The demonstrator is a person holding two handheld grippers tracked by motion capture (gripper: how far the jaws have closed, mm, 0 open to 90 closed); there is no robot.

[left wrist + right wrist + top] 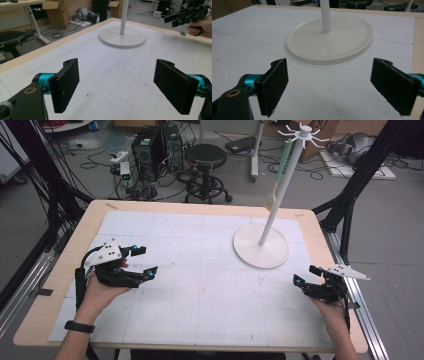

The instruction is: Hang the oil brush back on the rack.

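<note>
I have the left hand-held gripper (pixel 141 261) low over the left side of the pale wooden tabletop (pixel 60 285), which carries a white gridded mat (pixel 200 290). Its two black jaws stand wide apart with nothing between them; in the left gripper view they frame bare mat. My right hand-held gripper (pixel 306 274) sits near the right edge of the mat, its jaws likewise spread wide and holding nothing, as the right gripper view shows.

The nearest thing to it is the white round-based stand with a tall thin pole (pixel 261 246), on the right half of the mat, just ahead of the right hand-held gripper and well apart from the left one. In the right gripper view its flat disc base (pixel 329 41) lies just beyond the jaw tips, not touching them. At the top of the pole I see a crown of small white hooks (pixel 303 134), and a pale green-handled utensil (pixel 280 172) hangs from one of them beside the pole.
</note>
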